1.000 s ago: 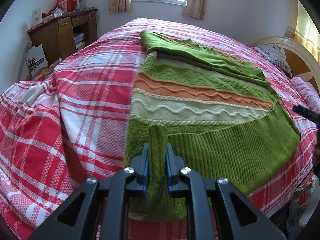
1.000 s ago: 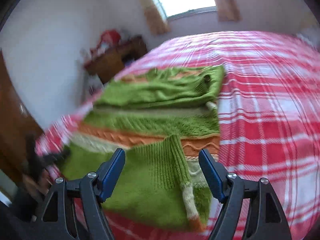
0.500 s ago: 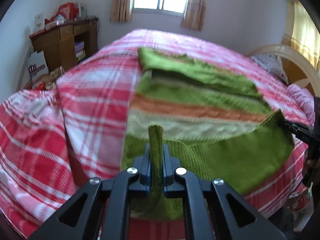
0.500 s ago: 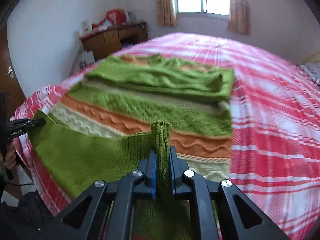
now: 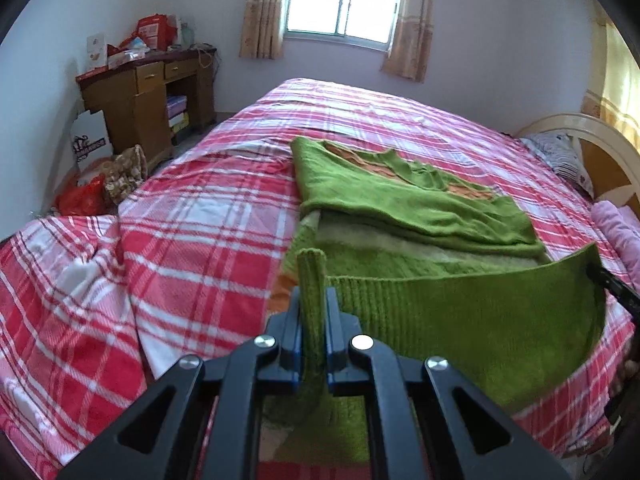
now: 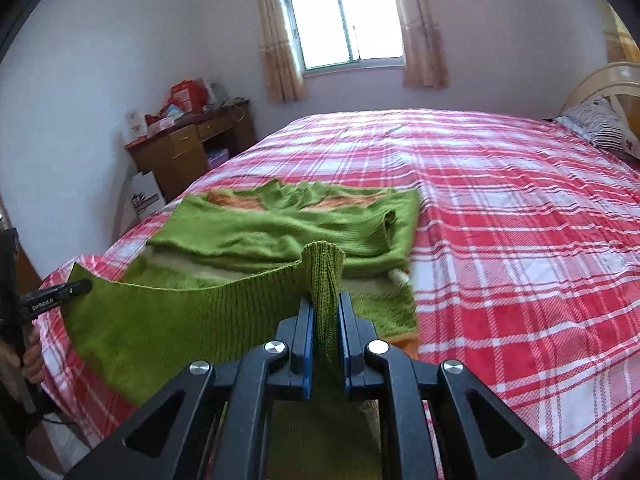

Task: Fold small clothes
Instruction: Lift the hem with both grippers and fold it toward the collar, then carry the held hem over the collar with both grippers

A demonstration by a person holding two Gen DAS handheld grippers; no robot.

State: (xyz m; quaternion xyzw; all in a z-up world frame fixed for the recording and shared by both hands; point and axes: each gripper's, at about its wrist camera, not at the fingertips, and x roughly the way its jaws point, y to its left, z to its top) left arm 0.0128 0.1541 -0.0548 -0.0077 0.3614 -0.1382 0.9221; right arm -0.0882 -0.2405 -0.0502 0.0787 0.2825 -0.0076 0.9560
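Observation:
A green knit sweater (image 5: pixel 400 204) with orange and cream stripes lies on the red plaid bed (image 5: pixel 192 236), its sleeves folded across the chest. My left gripper (image 5: pixel 313 312) is shut on the left corner of the ribbed hem. My right gripper (image 6: pixel 325 316) is shut on the right corner of the hem; its tip also shows at the right edge of the left wrist view (image 5: pixel 616 292). The hem (image 6: pixel 168 320) hangs stretched between both grippers, lifted off the bed and over the sweater's lower stripes. The left gripper shows at the left of the right wrist view (image 6: pixel 60 294).
A wooden desk (image 5: pixel 148 96) with clutter stands by the left wall, with bags (image 5: pixel 100 188) on the floor beside it. A curved headboard (image 5: pixel 588 136) and pillows (image 5: pixel 560 160) are at the right. A window (image 5: pixel 344 0) is in the far wall.
My right gripper closed on the hem corner. Both grippers then lifted the hem off the bed and carried it toward the sweater's collar, covering the lower stripes.

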